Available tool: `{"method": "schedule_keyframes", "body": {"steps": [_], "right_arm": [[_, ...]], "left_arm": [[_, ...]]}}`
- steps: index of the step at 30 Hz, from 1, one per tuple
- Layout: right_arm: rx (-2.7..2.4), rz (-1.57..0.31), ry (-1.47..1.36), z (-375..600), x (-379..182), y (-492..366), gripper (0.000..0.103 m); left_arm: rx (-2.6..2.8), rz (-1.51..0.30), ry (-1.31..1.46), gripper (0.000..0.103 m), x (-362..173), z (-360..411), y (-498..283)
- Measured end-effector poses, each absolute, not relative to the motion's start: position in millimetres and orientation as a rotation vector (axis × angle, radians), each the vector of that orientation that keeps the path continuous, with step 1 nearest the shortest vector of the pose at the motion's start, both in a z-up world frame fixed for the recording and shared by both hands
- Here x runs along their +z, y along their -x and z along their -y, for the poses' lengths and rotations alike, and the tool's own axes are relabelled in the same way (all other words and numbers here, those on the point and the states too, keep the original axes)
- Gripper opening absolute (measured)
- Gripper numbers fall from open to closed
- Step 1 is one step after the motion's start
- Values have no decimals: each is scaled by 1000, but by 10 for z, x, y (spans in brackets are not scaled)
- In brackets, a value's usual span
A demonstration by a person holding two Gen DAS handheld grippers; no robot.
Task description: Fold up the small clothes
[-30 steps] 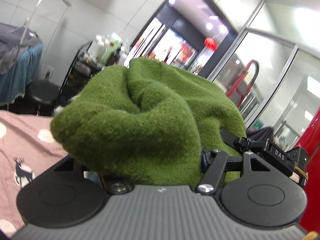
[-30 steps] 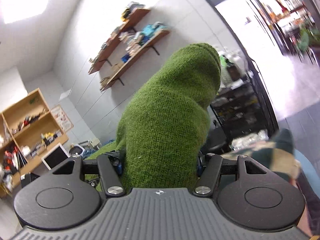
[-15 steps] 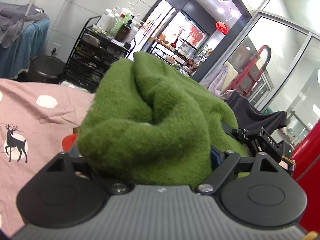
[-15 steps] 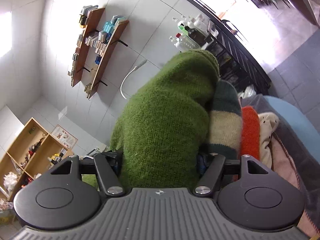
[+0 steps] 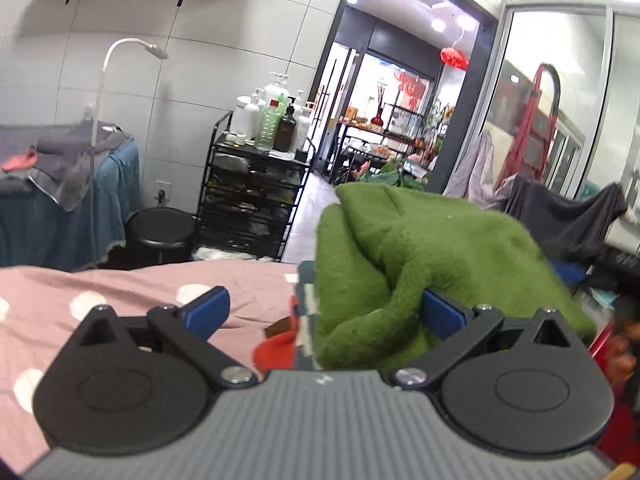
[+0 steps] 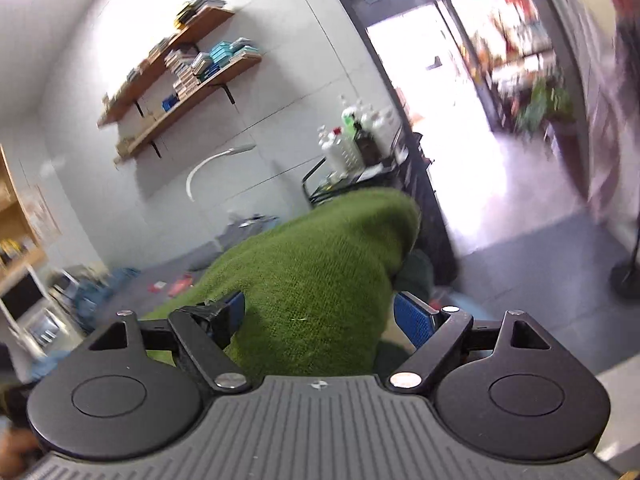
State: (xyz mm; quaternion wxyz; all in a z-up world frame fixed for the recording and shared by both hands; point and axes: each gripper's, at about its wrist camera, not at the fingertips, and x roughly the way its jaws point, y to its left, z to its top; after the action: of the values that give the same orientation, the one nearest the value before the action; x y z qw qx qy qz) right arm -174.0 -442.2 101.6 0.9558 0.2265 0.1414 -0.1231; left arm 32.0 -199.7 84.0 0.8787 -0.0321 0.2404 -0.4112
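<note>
A green knitted garment [image 5: 432, 264] lies bunched in front of my left gripper [image 5: 322, 312]. The jaws are opening and stand wide. The knit rests against the right blue pad [image 5: 440, 314], while the left pad [image 5: 204, 312] is bare over the bedspread. In the right wrist view the same green garment [image 6: 320, 280] fills the gap of my right gripper [image 6: 322, 316], which is open. It brushes the left pad [image 6: 232, 312], and a gap shows beside the right pad [image 6: 412, 320]. The green knit sits on a red and striped folded piece [image 5: 280, 344].
A pink bedspread [image 5: 120, 292] with white dots spreads left of the clothes. Behind it stand a black stool [image 5: 160, 228], a black trolley [image 5: 256, 184] with bottles and a blue-covered bed [image 5: 60, 208]. A darker green cloth [image 6: 416, 272] lies beyond the garment.
Both grippers' jaws have spread apart and let go of the green garment. It has dropped lower, onto the red and striped clothes, and both views have tipped down and rolled.
</note>
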Motion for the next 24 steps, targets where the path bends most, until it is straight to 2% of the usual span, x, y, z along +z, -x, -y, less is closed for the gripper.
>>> {"method": "schedule_keyframes", "body": {"steps": [5, 9, 12, 17, 24], "right_arm": [[-290, -288, -312, 4123, 1339, 1991, 103], [-290, -357, -226, 3925, 1483, 2092, 103], [-290, -444, -192, 3818, 1526, 2129, 103], [-216, -597, -66, 3548, 1703, 2011, 103], [-160, -796, 173, 3140, 1902, 1808, 103]], "left_arm": [[-840, -479, -115, 103, 828, 1891, -229], [-820, -527, -139, 103, 877, 1703, -221], [-855, -578, -169, 103, 1078, 1620, -218], [-916, -596, -393, 103, 1544, 1793, 3], [-876, -455, -638, 103, 1948, 2083, 397]]}}
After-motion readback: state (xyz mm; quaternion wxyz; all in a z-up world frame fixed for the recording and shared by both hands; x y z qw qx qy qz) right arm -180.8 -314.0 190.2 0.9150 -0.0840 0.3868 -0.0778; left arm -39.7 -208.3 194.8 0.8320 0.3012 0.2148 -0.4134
